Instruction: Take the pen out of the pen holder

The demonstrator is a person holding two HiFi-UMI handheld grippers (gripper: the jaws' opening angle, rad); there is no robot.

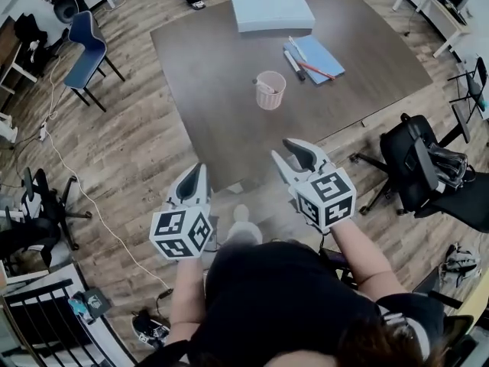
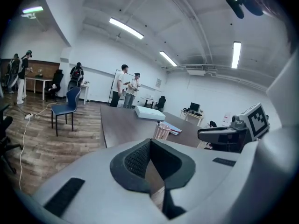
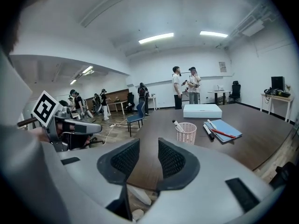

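Observation:
A pink mesh pen holder (image 1: 270, 90) stands near the middle of the brown table (image 1: 206, 67), with a white pen (image 1: 263, 86) leaning in it. Both grippers hover short of the table's near edge, well away from the holder. My left gripper (image 1: 199, 171) is shut, pads together, with nothing held. My right gripper (image 1: 290, 156) is open and empty. In the right gripper view the holder (image 3: 186, 133) and its pen (image 3: 177, 124) lie ahead, just right of the gap between the jaws (image 3: 148, 157). The left gripper view has the holder (image 2: 162, 131) beyond its closed jaws (image 2: 149, 146).
A blue folder (image 1: 319, 56) with a black-tipped marker (image 1: 294, 65) and a red pen (image 1: 316, 70) lies right of the holder. A white box (image 1: 272, 11) sits at the far edge. A black office chair (image 1: 416, 167) stands at right, a blue chair (image 1: 88, 48) at left. People stand beyond the table (image 3: 184, 85).

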